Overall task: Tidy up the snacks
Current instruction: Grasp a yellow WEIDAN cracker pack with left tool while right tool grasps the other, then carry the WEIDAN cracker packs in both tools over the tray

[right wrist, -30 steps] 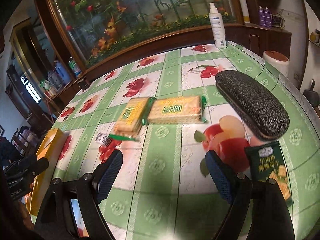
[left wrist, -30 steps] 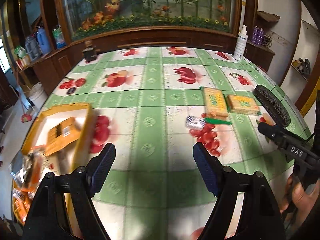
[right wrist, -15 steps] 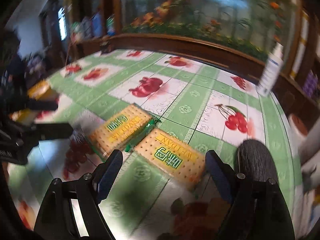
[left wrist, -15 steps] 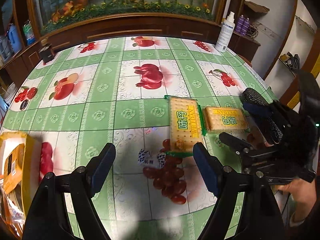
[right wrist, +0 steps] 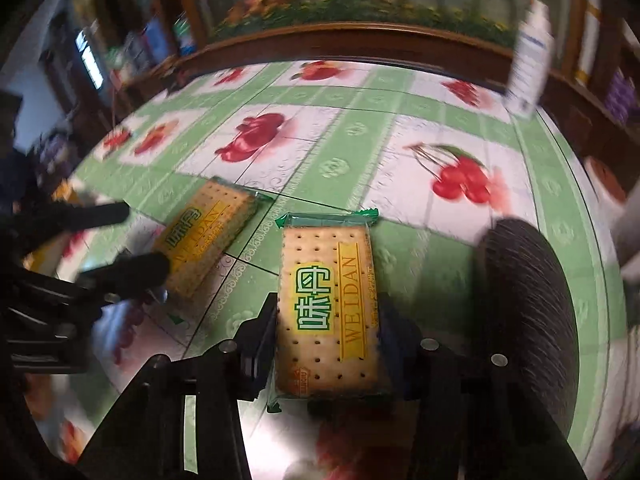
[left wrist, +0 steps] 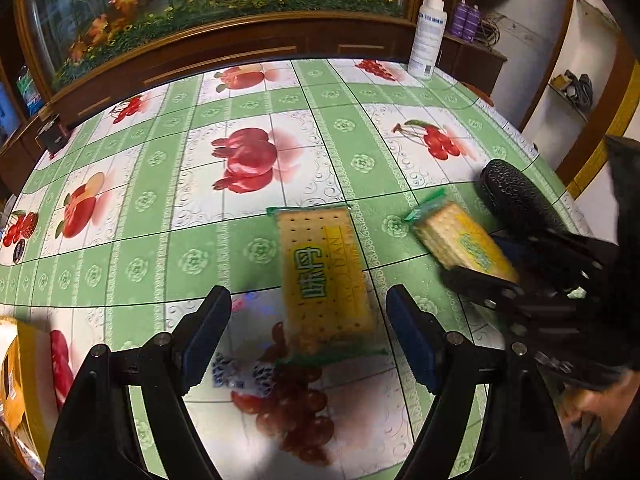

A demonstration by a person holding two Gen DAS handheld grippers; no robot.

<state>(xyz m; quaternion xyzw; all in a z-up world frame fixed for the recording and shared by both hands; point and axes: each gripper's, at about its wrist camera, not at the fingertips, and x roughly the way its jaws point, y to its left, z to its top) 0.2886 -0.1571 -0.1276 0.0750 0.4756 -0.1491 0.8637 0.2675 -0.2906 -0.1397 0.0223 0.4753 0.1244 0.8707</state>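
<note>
Two yellow cracker packs with green wrapper ends lie on the fruit-print tablecloth. My right gripper (right wrist: 326,320) has its jaws closing on the right cracker pack (right wrist: 326,312), and the pads touch both of its long sides. In the left wrist view that pack (left wrist: 460,240) sits tilted between the right gripper's (left wrist: 484,258) fingers. My left gripper (left wrist: 308,332) is open, its fingers either side of the near end of the left cracker pack (left wrist: 324,276) without touching it. A small blue-and-white wrapped candy (left wrist: 240,372) lies by the left finger.
A black textured glasses case (right wrist: 528,312) lies just right of the held pack. A white spray bottle (left wrist: 428,32) stands at the table's far right edge. A yellow box (left wrist: 16,368) with snacks sits at the near left. A wooden cabinet with an aquarium lines the far side.
Both grippers have moved in over the cracker packs. The right gripper's jaws have gone from wide open to closed against the right pack; the left gripper has stayed open.
</note>
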